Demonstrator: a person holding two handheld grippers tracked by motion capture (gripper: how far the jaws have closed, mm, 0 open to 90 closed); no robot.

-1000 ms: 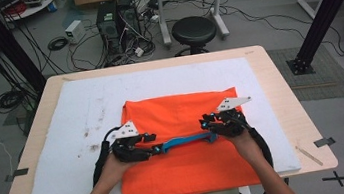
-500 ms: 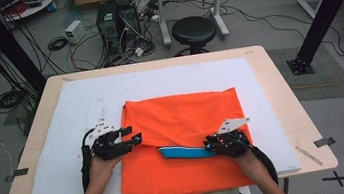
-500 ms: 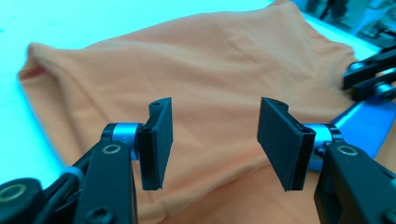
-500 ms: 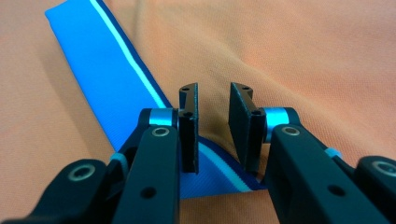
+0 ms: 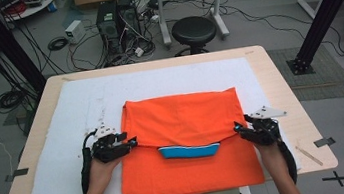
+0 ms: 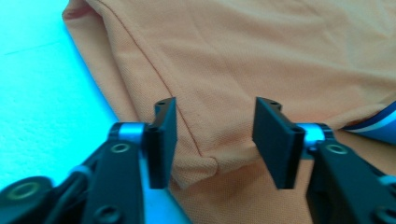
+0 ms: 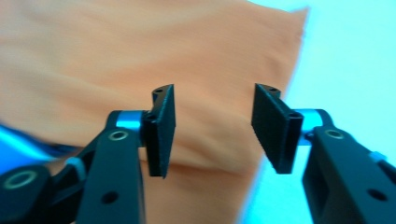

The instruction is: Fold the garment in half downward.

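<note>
- The shirt (image 5: 186, 140) lies folded on the white pad (image 5: 65, 141) covering the bench (image 5: 280, 93), its upper part doubled down over the lower, with the blue collar (image 5: 188, 150) peeking out at the fold's edge.
- The left gripper (image 5: 133, 142) sits at the shirt's left edge, tips pointing in toward the cloth. Its jaws stand about half open and have just been closing a little; in the left gripper view (image 6: 212, 135) the folded corner of the shirt (image 6: 261, 60) lies between and just beyond them, with no pad pressing on it.
- The right gripper (image 5: 238, 128) sits at the shirt's right edge, tips pointing in toward the fold. Its jaws stand about half open, having just been opening; in the right gripper view (image 7: 212, 126) the cloth (image 7: 116, 60) lies between and beyond them, loose, nothing gripped.
- The collar lies between the two grippers, apart from both.
</note>
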